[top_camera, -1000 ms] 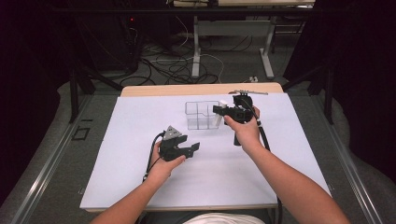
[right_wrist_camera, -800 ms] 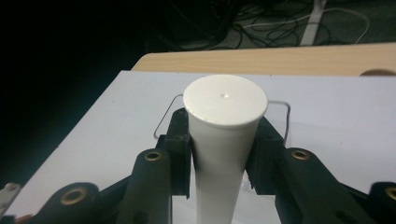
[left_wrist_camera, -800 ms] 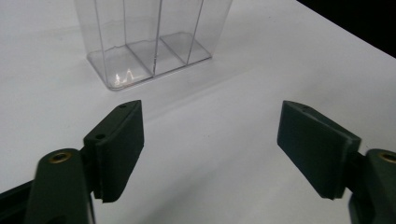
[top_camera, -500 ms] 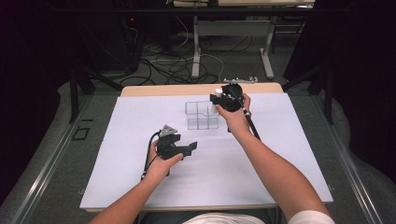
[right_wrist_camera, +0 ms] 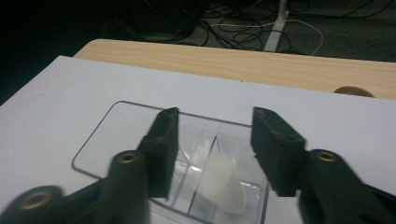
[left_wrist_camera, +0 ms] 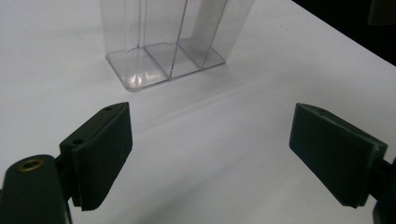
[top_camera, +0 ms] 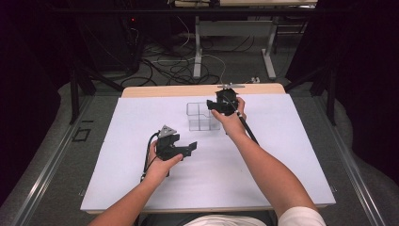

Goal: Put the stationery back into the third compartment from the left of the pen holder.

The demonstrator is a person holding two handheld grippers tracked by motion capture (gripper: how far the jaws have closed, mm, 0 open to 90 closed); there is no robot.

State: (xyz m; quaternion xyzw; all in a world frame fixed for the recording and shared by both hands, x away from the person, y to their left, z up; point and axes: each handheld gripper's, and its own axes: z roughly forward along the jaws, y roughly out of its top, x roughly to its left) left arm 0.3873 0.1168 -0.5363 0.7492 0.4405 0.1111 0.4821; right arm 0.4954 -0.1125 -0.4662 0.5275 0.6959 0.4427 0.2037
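The clear plastic divided box stands on the white sheet toward the table's far side, with a whitish piece in 1 compartment. The right gripper hovers right over it, jaws just parting, nothing pinched. The left gripper rests nearer the person, jaws wide and empty, facing the box. Beyond lie the wooden table edge and floor cables.

Organizer box: clear hard plastic, glossy, with smooth thin divider walls.
White piece in the box: pale, translucent, softly matt.
Left gripper: pads of dark matt plastic, finely ribbed.
Right gripper: black matt plastic, brass-coloured screw fittings.
Table cover: white, smooth, matt.
Far table edge: light wood.
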